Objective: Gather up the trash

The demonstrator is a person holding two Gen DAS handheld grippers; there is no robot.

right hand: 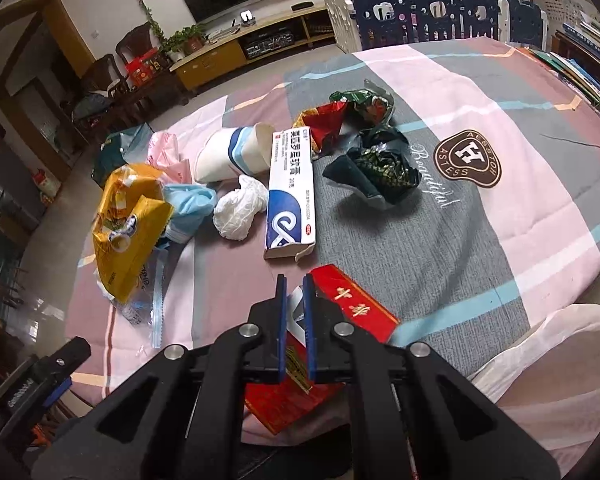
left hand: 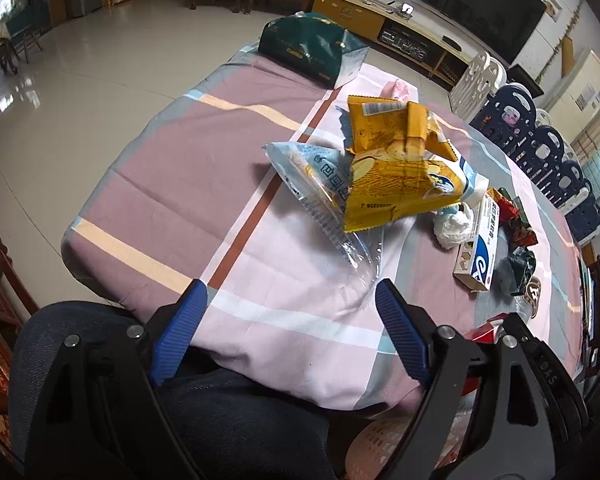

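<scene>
My right gripper point(right hand: 295, 280) is clamped on the red cigarette pack point(right hand: 352, 308); my left gripper point(left hand: 290, 300) hangs wide apart above the tablecloth point(left hand: 172, 184)

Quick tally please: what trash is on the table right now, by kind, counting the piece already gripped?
Snack wrappers and bags: 5, yellow wrapper, clear bag, pink packet, red wrapper, dark green wrappers
Boxes: 2, white and blue box, red carton in the right gripper
Paper cup: 1
Crumpled white tissue: 1
Blue mask: 1
Total: 10
</scene>
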